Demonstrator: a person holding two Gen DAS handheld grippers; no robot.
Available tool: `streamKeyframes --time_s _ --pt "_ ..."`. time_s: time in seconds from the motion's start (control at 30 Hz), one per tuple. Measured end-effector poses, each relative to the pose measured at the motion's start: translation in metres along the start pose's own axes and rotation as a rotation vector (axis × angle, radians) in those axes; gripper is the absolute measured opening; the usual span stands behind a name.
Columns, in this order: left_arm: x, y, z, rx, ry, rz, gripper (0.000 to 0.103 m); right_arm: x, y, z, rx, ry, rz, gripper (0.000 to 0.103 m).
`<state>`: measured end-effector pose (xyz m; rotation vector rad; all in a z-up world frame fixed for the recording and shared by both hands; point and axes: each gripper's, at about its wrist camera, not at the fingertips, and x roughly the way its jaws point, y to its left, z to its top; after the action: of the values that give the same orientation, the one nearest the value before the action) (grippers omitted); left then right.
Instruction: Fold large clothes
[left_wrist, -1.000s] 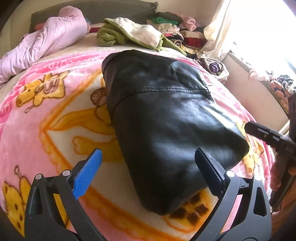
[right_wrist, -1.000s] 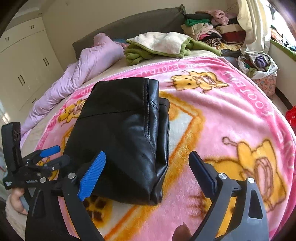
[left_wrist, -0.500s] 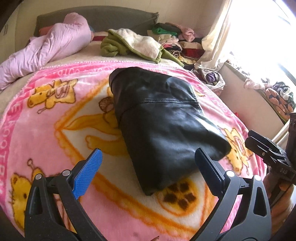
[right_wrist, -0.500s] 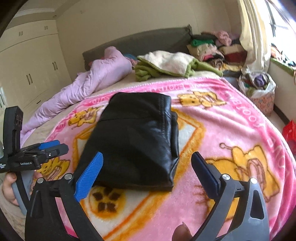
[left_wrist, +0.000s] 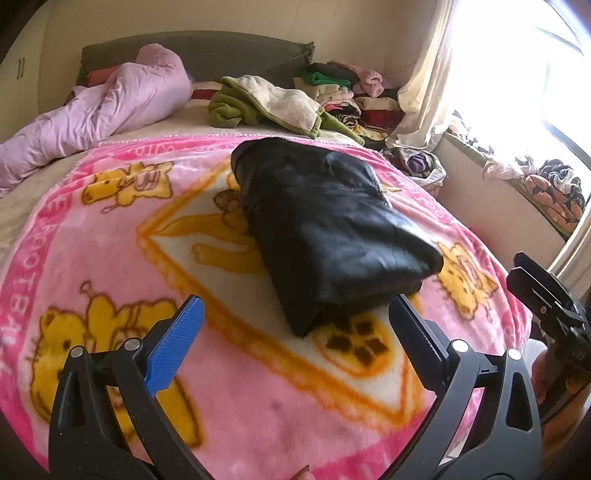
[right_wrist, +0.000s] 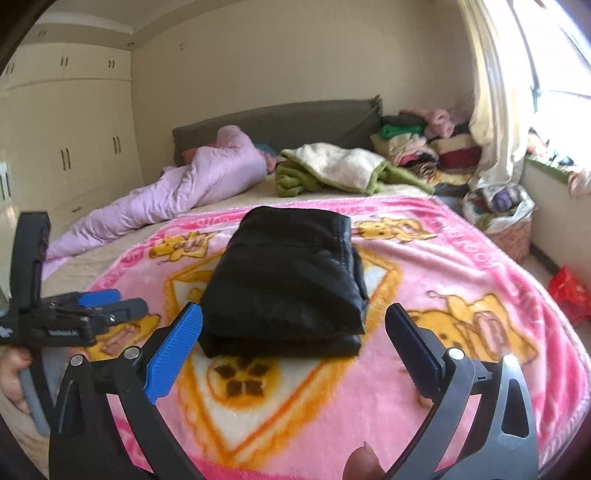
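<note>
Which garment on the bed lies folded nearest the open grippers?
The black leather garment, folded on the pink blanket; the lilac quilt and green fleece lie farther back, unfolded.

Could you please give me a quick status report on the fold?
Both grippers, left and right, open, empty. Black jacket folded on pink blanket, untouched. Nothing in the way.

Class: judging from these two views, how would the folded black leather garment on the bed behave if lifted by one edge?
The black leather garment would probably flop open, since its stacked layers lie loose. Its glossy surface suggests it may slip. It looks thick, so likely heavy.
</note>
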<state>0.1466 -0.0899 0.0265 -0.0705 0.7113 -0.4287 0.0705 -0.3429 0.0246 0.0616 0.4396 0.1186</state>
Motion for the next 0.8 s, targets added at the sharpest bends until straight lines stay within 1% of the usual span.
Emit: streamKeyframes --time_s 0.07,0.13,0.27,0.5,0.8 --pt "-0.004 0.002 -0.006 -0.003 -0.007 0.002 0.094 -0.005 0.006 -0.014 -0.001 0.002 -0.013 0.099" --pt "-0.007 0.004 -0.015 -0.006 -0.013 0.000 0.094 -0.006 0.009 -0.025 0.022 0.020 -0.007 0.099" --pt "-0.010 0.002 -0.026 -0.007 -0.022 -0.009 0.094 -0.004 0.017 -0.039 0.045 0.044 -0.010 0.099" --pt "-0.006 0.003 -0.036 -0.001 -0.012 0.017 0.094 -0.002 0.027 -0.047 0.033 0.068 -0.020 0.099" --pt "-0.005 0.003 -0.038 0.006 -0.008 0.039 0.094 -0.002 0.022 -0.049 0.053 0.082 -0.025 0.099"
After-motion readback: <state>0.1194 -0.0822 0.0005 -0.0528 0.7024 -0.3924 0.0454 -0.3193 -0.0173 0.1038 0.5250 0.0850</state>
